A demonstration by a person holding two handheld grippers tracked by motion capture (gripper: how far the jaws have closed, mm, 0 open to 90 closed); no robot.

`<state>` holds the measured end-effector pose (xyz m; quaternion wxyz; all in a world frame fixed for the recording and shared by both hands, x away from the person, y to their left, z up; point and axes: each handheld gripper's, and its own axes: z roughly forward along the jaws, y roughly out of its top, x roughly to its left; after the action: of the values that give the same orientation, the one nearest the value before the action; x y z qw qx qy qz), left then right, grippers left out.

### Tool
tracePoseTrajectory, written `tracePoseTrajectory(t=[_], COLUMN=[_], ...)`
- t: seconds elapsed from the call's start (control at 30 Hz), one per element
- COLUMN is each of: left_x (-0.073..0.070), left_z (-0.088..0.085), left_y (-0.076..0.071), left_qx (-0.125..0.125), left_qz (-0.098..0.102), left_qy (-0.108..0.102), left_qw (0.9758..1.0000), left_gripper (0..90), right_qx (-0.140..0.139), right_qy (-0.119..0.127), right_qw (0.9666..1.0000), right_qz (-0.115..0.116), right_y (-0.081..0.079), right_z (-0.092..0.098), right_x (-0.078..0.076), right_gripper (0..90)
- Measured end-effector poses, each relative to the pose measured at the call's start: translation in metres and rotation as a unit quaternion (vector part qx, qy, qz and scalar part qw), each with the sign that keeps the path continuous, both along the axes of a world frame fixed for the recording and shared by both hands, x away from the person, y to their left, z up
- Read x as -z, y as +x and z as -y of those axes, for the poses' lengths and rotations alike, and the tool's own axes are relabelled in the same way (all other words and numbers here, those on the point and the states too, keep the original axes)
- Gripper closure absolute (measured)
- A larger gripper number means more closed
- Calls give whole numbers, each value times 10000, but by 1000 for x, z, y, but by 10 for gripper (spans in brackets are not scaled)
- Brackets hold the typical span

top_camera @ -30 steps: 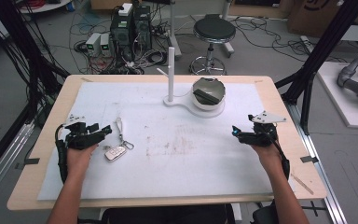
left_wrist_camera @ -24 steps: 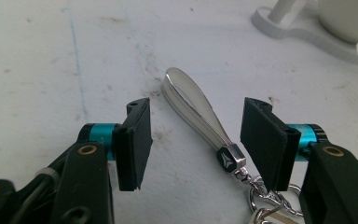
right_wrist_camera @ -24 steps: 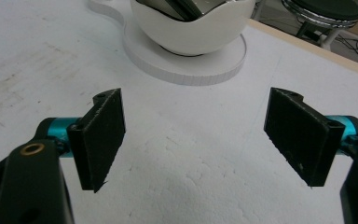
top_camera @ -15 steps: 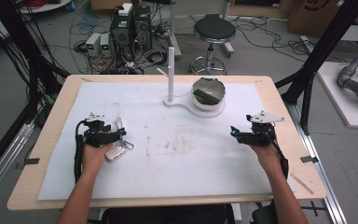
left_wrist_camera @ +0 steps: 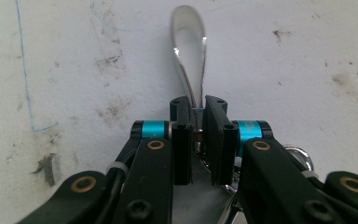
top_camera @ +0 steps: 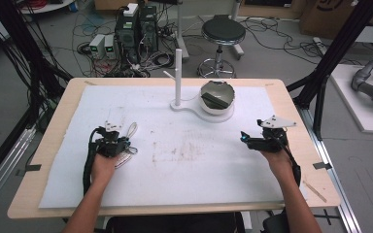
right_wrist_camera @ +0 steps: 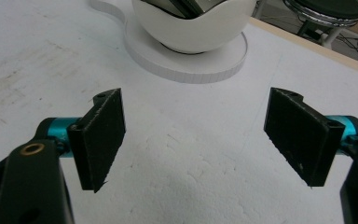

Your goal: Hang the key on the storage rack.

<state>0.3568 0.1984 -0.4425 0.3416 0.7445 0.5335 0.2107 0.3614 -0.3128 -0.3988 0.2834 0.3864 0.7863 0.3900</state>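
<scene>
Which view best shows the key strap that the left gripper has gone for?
The left gripper view: the strap loops out just past the left gripper, whose jaws have just closed on it. In the high view it is a small pale loop.

Strap loop point(left_wrist_camera: 189, 51): glossy, smooth silver material. Fingers point(right_wrist_camera: 101, 135): matt black, rough-faced pads. Table point(top_camera: 301, 126): light wood edge, covered by a matt white, scuffed sheet point(top_camera: 184, 160). Bowl point(right_wrist_camera: 193, 32): smooth white.
</scene>
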Motion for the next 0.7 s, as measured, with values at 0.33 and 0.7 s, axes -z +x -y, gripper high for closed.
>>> tracePoseTrajectory(t=[0.33,0.7], left_x=[-19,-67], left_z=[0,21], left_y=[-2,9], left_qx=[153,519], left_qz=[530,1413], left_qy=[-764,-1283], left_qw=[9955,9802], left_gripper=[813,814], right_qx=[47,43], right_qy=[63,113], right_qw=[10000,9999], right_qz=[14,63], right_y=[0,-1], right_z=[3,4], right_x=[-1,-2], right_gripper=[209,209])
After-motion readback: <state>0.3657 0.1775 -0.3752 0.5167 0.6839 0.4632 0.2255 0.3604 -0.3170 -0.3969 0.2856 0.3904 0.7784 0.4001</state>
